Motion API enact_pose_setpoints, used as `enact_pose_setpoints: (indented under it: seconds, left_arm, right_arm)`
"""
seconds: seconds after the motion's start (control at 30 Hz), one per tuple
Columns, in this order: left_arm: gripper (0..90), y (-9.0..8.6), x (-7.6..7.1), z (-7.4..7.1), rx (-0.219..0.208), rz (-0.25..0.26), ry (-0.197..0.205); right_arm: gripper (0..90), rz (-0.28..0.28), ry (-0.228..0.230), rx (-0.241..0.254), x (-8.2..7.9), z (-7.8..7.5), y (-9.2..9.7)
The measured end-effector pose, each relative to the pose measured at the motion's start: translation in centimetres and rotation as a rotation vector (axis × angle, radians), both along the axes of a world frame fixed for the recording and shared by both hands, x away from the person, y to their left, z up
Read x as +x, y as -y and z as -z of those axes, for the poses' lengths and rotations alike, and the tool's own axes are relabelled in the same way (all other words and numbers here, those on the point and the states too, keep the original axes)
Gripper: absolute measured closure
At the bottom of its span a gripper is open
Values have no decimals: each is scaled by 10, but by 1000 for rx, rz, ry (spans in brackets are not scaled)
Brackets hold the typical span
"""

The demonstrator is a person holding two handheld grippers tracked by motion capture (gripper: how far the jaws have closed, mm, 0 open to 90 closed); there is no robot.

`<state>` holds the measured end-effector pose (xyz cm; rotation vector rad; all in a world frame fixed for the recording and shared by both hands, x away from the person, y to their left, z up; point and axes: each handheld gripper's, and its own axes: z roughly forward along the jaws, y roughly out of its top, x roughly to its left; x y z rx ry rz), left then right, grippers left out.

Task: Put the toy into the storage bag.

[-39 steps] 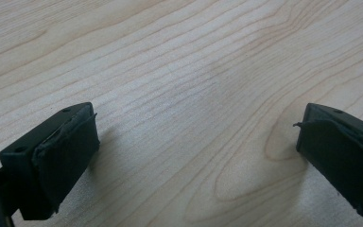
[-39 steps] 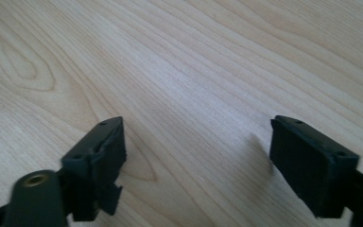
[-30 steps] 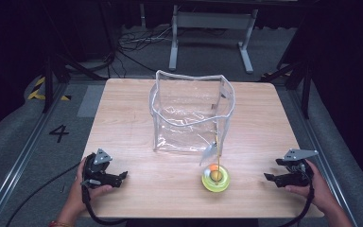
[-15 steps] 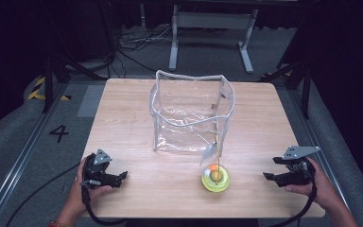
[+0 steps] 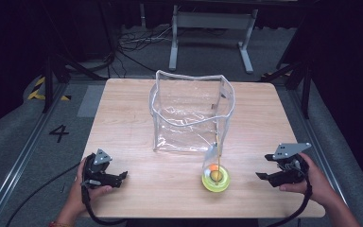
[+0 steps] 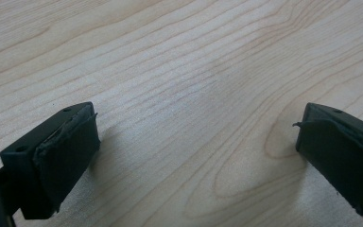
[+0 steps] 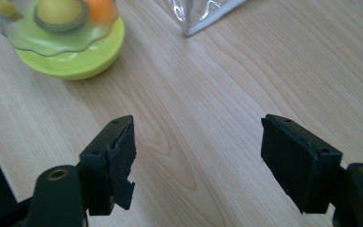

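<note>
Broadly, the light wooden table (image 5: 123, 118) carries just two things. Biggest is the clear soft-plastic bag with a pale bound rim (image 5: 191, 113), standing upright near the table's middle with its mouth open to the ceiling. Its walls sag and ripple, so it looks light, floppy and slick; I judge the stitched rim or a corner seam to be the surest place to pinch, since the flat panels would probably buckle or slide between the pads. Its long axis runs across the table, left to right.

Smaller is the round lime-green plastic toy with a yellow and orange centre under a clear cover (image 5: 215, 178), sitting just in front of the bag's right corner, apart from it. It seems rigid and light; the low rim is likely the best hold. A thin stick rises from it, roughly upright. Being round, it points no particular way.

The left gripper (image 5: 116, 178) rests at the near left edge, jaws spread wide over bare wood, holding nothing. The right gripper (image 5: 263, 176) sits near the right edge, also wide open and empty, aimed toward the toy.
</note>
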<state>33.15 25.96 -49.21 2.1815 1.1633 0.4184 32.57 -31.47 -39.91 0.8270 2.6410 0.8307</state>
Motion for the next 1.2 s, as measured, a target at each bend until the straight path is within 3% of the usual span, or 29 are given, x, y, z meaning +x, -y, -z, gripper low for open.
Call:
enact_pose_setpoints:
  seconds: [0.6,1.2]
  left_arm:
    - [5,0,0,0,0,-1,-1]
    - [5,0,0,0,-1,-1,0]
  right_arm:
    - [294,-147,8,-69,-4,-22,-43]
    - [295,-239,0,-111,-8,-31,-83]
